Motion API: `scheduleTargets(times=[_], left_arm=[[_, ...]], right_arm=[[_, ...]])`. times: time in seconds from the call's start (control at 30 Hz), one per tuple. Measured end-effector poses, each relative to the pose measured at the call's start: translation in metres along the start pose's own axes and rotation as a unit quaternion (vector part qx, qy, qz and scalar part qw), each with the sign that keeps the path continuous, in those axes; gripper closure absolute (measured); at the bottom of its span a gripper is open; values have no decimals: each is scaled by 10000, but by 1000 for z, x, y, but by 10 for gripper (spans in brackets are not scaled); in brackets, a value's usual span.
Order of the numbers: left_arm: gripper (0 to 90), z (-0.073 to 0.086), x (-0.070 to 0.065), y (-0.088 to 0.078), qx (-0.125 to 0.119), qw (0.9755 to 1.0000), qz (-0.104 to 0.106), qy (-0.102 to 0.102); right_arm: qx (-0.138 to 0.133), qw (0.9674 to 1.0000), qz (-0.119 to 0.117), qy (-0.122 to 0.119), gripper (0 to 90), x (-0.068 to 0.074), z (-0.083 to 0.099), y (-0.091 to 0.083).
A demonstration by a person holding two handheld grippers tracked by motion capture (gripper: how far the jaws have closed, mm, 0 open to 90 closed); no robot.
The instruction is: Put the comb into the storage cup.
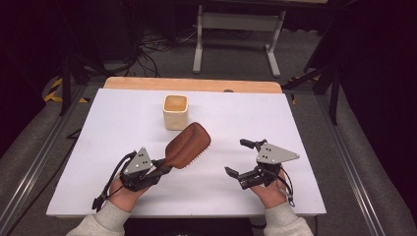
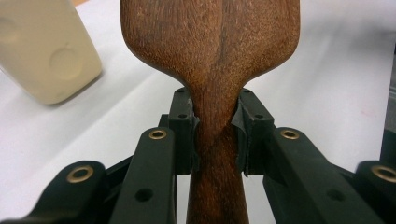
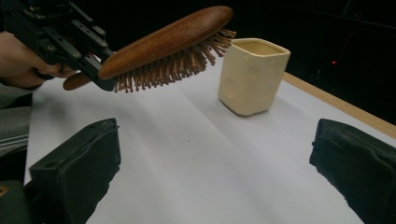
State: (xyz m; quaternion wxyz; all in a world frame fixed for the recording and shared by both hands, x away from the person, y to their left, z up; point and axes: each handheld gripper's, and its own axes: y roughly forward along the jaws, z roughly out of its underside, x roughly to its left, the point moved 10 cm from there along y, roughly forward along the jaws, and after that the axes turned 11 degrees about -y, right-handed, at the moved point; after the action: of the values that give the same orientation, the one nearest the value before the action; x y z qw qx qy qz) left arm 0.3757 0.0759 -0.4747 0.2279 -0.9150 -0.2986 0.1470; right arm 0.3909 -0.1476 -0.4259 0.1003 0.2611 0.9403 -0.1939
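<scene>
Nearest the person, the right gripper (image 1: 241, 158) hangs over the white desk (image 1: 295, 196) with fingers spread wide and empty. Just left of it, the left gripper (image 1: 164, 168) has its fingers clamped on the narrow neck of the wooden hairbrush (image 1: 188, 145), held off the desk, bristles down, head pointing toward the cream cup (image 1: 175, 112) beyond. Such a slim grip could let the brush pivot, and its head might knock the cup over.
</scene>
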Motion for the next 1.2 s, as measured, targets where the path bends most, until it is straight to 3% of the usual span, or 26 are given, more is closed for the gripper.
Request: scheduleTargets(times=[0.23,0.3,0.47,0.67,0.8,1.03,1.2], left_arm=[[724,1,4,-1,-192,9998,-83,13],[723,1,7,-1,-278,9995,-137,96],[724,7,14,1,-276,9991,-309,75],[723,8,15,1,-299,9988,-372,115],[723,10,15,2,-284,9987,-394,119],[723,10,13,2,-266,9989,-369,133],[723,10,13,2,-288,9988,-379,150]], right_arm=[[-57,9996,-276,-54,14,7,-18,13],[-55,9995,-314,-55,14,8,-21,16],[13,9992,-411,-15,12,9,-27,24],[114,9983,-565,104,12,12,-33,37],[278,9979,-570,107,10,11,-36,51],[474,9955,-745,338,6,13,-38,72],[699,9940,-714,441,6,12,-36,86]])
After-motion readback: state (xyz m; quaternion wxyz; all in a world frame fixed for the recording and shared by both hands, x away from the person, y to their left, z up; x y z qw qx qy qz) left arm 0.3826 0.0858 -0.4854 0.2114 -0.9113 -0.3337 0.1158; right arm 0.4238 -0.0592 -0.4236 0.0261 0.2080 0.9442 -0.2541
